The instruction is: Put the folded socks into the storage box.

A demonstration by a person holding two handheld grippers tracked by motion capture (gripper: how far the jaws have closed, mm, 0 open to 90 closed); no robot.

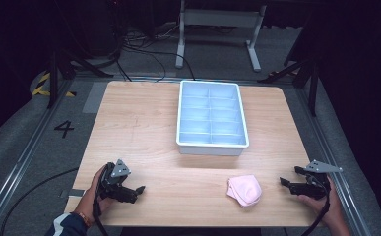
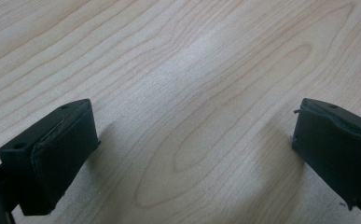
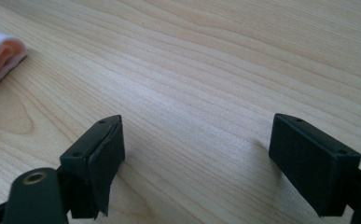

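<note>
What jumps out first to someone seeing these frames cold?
The white divided tray at the table's far middle, its compartments bare. Next, the folded pink cloth lying near the front edge, right of centre. The left gripper and right gripper rest at the front corners, both with jaws open over bare wood, the right one nearest the cloth but apart from it.

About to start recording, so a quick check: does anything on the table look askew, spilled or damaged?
Nothing stands out. The white divided tray sits square on the table, its compartments empty. The pink folded cloth lies flat near the front edge, apart from the tray. The left gripper and right gripper are open, holding nothing.
</note>
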